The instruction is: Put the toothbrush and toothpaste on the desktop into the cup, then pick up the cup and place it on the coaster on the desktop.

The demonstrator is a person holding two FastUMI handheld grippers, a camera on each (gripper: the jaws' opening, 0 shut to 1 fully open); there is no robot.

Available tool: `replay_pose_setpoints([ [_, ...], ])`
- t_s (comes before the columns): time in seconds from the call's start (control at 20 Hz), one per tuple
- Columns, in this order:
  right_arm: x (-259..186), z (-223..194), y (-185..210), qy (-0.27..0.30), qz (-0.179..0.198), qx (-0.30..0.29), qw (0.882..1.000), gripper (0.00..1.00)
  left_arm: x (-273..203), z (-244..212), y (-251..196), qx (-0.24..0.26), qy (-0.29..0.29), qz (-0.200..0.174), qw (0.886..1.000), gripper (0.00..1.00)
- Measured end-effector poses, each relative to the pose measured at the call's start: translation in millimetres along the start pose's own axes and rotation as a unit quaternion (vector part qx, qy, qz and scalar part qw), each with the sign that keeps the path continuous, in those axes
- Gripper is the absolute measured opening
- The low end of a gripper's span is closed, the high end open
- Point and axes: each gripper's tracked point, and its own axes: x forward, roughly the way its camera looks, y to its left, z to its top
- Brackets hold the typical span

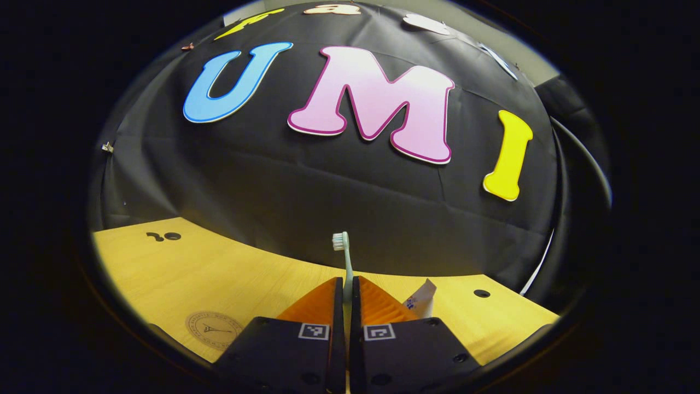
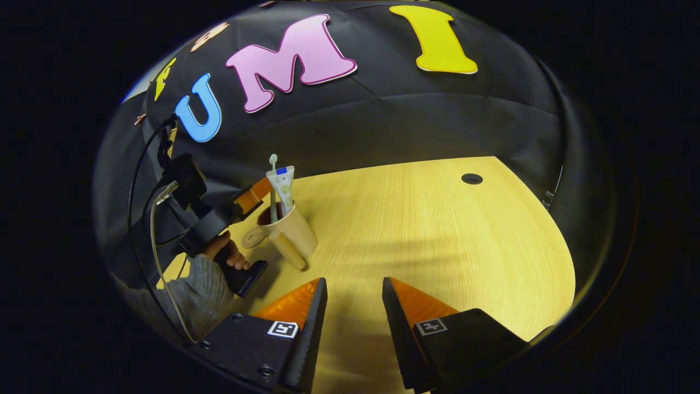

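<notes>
The toothbrush [image 1: 344,261] stands upright, its handle pinched between the closed fingers of the left gripper [image 1: 345,293], its lower end down in the cup [image 2: 292,227] beside the toothpaste [image 2: 283,187]. The cup sits on the bench [image 2: 437,230] at far left, the coaster [image 1: 213,329] near it. The right gripper [image 2: 354,290] hangs open above bare bench.

Beige cup [image 2: 292,227], pale-green toothbrush [image 1: 344,257]

dim booth, sharp focus, edges warped
</notes>
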Motion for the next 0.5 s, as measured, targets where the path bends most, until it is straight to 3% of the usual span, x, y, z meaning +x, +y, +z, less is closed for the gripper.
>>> replay_pose_setpoints([
  [0.4, -0.9, 0.6, 19.8, 0.013, 0.009, -0.002, 1.000, 0.62, -20.6, -12.3, 3.1, -0.005, 0.025, -0.020, 0.999, 0.28],
  [0.45, -0.5, 2.2, 23.1, 0.014, 0.008, -0.004, 1.000, 0.62, -26.1, -12.1, 2.4, -0.009, 0.030, -0.028, 0.999, 0.40],
  [0.5, -0.3, 4.5, 27.0, 0.016, 0.009, -0.007, 1.000, 0.62, -32.5, -11.8, 1.5, -0.011, 0.036, -0.037, 0.999, 0.31],
])
